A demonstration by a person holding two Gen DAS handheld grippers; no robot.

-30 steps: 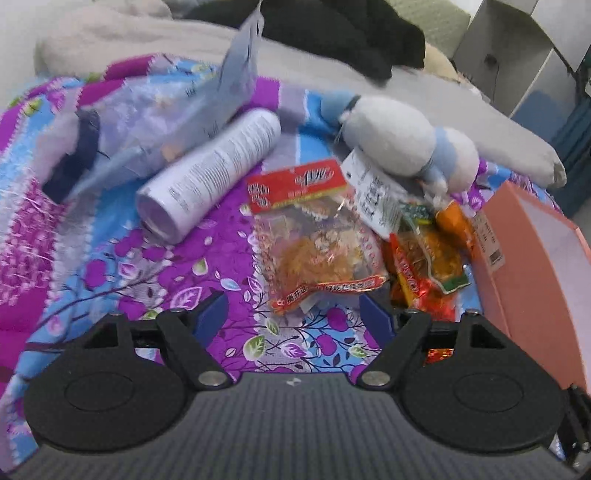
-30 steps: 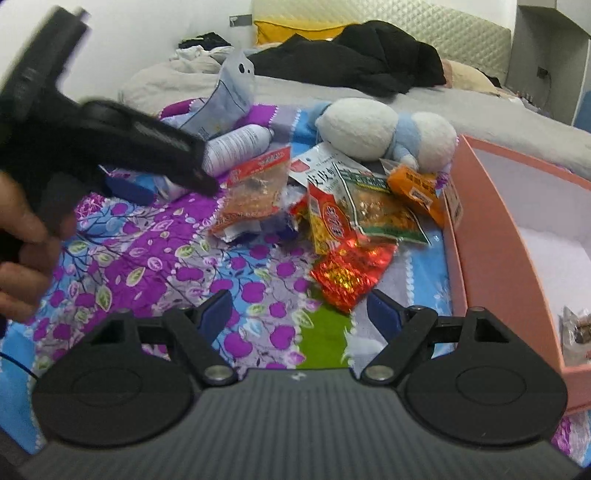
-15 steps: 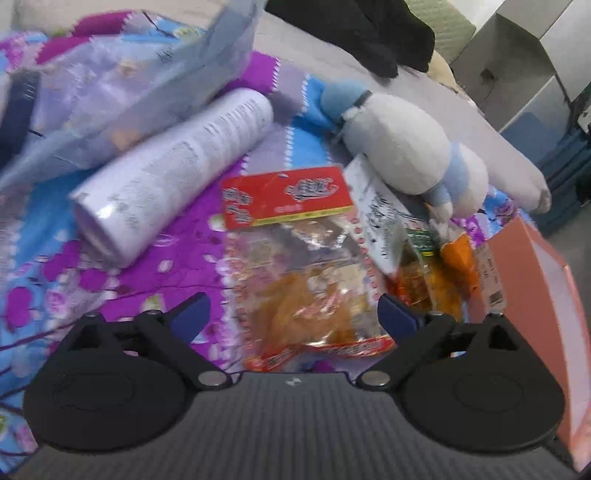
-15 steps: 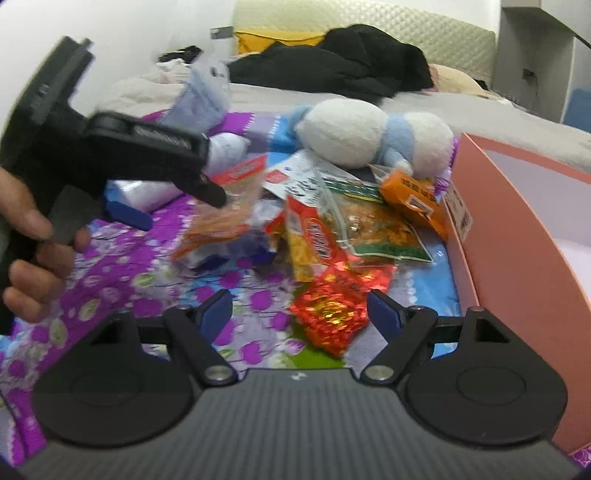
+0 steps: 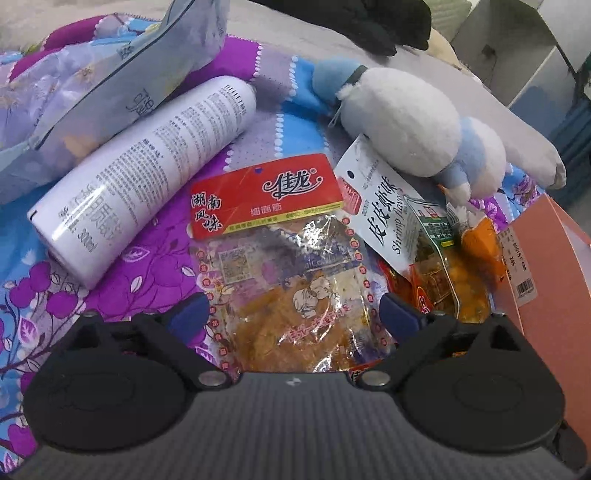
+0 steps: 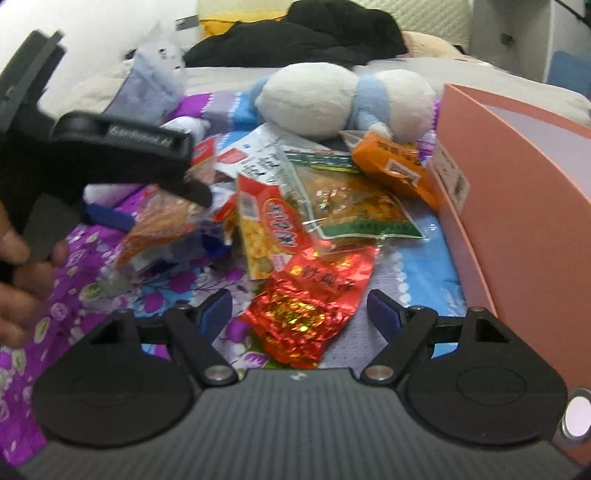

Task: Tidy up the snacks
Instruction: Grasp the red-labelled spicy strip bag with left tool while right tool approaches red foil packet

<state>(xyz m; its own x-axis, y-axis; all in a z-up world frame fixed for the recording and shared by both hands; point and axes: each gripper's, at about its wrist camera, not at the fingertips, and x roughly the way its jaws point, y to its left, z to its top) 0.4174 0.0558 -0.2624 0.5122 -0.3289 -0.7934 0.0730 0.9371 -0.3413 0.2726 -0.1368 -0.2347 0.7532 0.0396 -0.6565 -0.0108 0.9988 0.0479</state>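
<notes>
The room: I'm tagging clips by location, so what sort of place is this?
Most likely a bedroom: the snacks lie on a floral bedspread, dark clothes are heaped against a padded headboard, and a plush toy lies nearby.

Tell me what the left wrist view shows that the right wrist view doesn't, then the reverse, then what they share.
Only the left wrist view: the whole lilac bottle lying on its side, the red-headed clear snack pack with the open left gripper around its lower end, not pressing.

Only the right wrist view: the crinkled red foil packet ahead of the open right gripper, the yellow corn packet, a hand holding the other gripper.

Both: the white and blue plush toy, the orange box, the green-edged packet, the floral quilt.
</notes>
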